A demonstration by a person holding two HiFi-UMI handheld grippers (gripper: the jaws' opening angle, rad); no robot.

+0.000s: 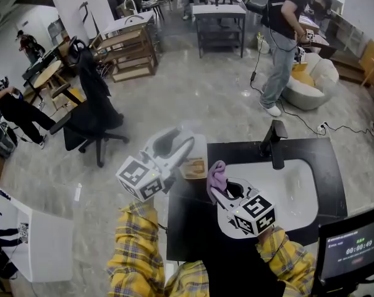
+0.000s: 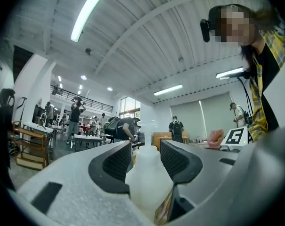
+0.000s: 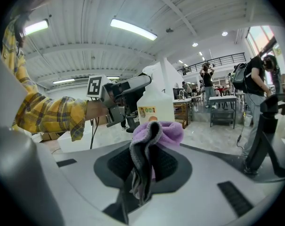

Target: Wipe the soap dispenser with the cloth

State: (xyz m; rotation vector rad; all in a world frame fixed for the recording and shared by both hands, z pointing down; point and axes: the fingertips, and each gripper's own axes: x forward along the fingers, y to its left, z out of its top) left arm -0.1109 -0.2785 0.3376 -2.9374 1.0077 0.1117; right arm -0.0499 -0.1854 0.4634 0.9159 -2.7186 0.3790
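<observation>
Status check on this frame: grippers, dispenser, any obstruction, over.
Left gripper clamped on soap dispenser, upright. Right gripper shut on purple cloth, beside the dispenser, contact unclear. Nothing between them.

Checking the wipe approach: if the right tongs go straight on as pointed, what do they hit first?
Likely the translucent white plastic soap dispenser, dead ahead of the purple cloth they clamp; gap unclear.

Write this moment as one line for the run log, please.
left hand-held gripper: shut on soap dispenser | right hand-held gripper: shut on cloth | cloth: close to soap dispenser, contact unclear
</observation>
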